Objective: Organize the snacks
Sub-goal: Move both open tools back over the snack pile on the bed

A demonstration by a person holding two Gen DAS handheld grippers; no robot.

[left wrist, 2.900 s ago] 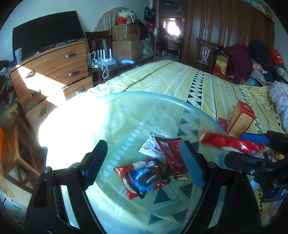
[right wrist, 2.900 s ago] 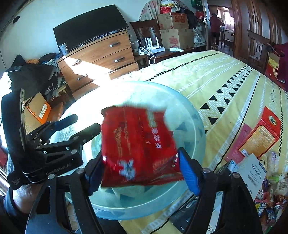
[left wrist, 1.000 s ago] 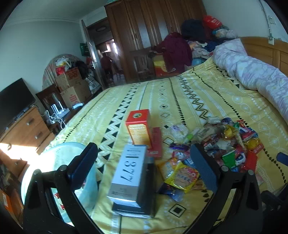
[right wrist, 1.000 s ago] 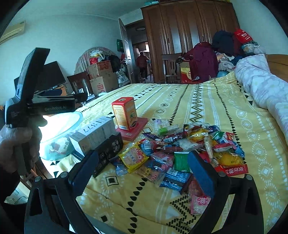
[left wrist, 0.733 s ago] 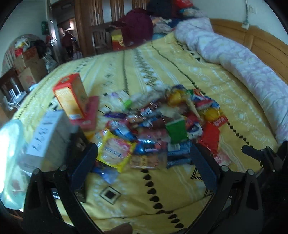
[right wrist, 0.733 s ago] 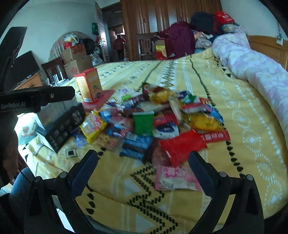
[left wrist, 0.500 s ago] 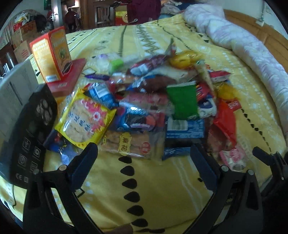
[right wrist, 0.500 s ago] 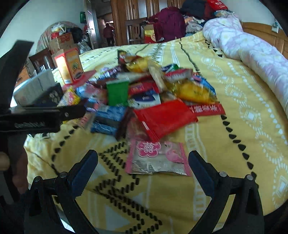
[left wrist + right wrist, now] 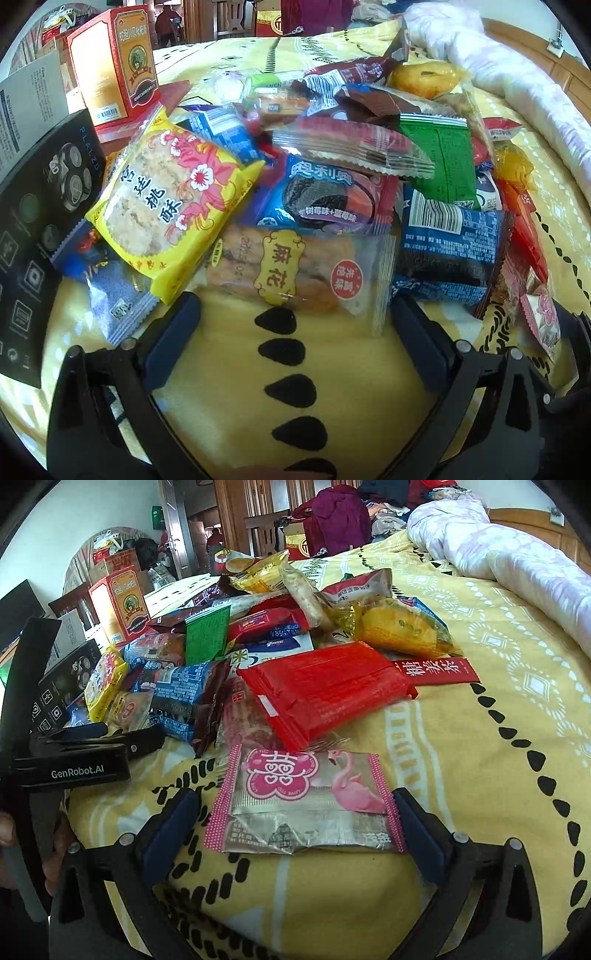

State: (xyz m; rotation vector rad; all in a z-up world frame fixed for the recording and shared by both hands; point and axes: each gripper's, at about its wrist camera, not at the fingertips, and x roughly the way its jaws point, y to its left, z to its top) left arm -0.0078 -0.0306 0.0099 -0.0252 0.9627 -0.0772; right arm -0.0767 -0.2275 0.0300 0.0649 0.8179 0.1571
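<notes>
Both grippers down at the near edge of the snack heap on the yellow bed point(image 9: 480, 738) — a moment ago high above it, seconds earlier at a glass bowl off the bed's left corner with a red packet in the right jaws. No packet held now; reads as one drop-off done, next pick beginning.

Left gripper point(image 9: 295, 321): jaws spread wide, empty, straddling the clear twisted-dough packet point(image 9: 291, 269) at the heap's near side. Yellow walnut-cookie packet point(image 9: 166, 206) overlapping it from the left, blue sandwich-cookie packet point(image 9: 325, 195) just beyond.

Right gripper point(image 9: 295, 808): jaws wide apart, empty, framing the pink flamingo packet point(image 9: 306, 801), which lies flat and alone nearest the camera. Red foil packet point(image 9: 325, 686) just beyond, touching its far edge.

Black box point(image 9: 33, 229) and orange carton point(image 9: 114, 62) at far left, untouched.

Likely targets — dough packet for the left, flamingo packet for the right. Bowl out of view in both cameras; a carry back leftward probably needed.
</notes>
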